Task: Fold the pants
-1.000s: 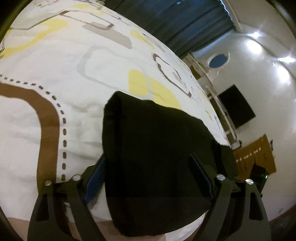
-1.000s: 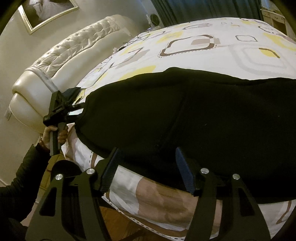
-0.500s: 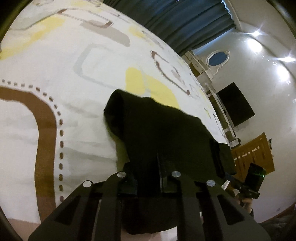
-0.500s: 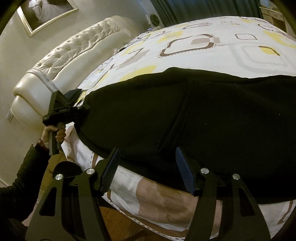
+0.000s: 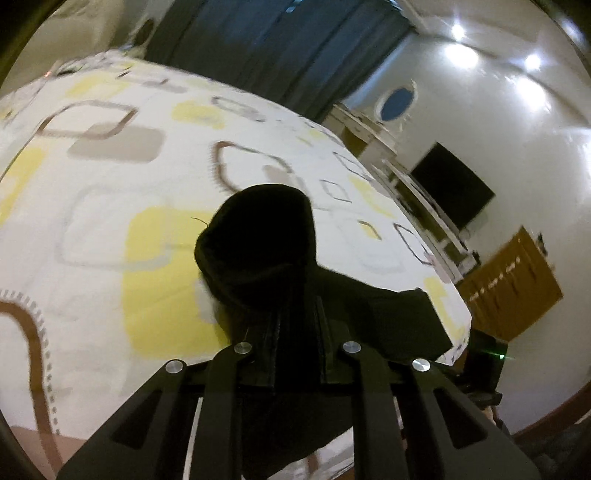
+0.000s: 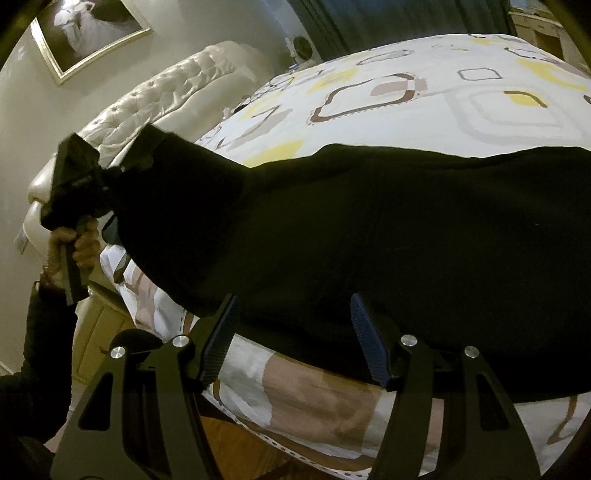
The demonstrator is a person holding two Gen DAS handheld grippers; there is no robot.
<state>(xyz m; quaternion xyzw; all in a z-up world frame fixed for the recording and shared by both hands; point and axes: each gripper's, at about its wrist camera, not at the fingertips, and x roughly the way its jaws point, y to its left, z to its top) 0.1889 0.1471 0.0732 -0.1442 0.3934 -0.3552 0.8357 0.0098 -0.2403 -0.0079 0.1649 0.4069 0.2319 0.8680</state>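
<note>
At the far left of the right wrist view, the person's hand (image 6: 74, 245) grips the handle of the left gripper (image 6: 110, 181), whose jaws are clamped on one end of the black pants (image 6: 369, 229). That end is lifted clear of the bedspread (image 6: 424, 99) and stands up toward the tufted cream headboard (image 6: 166, 92), with a framed picture (image 6: 88, 33) on the wall above it. Moving right, the rest of the pants lies stretched across the near part of the bed, its near edge running along the mattress edge. The right gripper (image 6: 291, 338) sits low in the middle of this view, its two blue-padded fingers (image 6: 365, 339) spread wide, with the near edge of the pants in the gap between them; whether the pads touch the cloth cannot be told.

In the left wrist view, the patterned white, yellow and brown bedspread (image 5: 110, 221) fills the left side. At the centre the left gripper (image 5: 295, 317) has its fingers drawn close together, pinching a bunched fold of the pants (image 5: 258, 236) that rises above them. To the right, more black cloth trails toward the bed's corner, where part of the right gripper (image 5: 484, 362) shows a small green light. Beyond are dark blue curtains (image 5: 277, 48), a wall-mounted television (image 5: 450, 184) and a wooden door (image 5: 513, 284).
</note>
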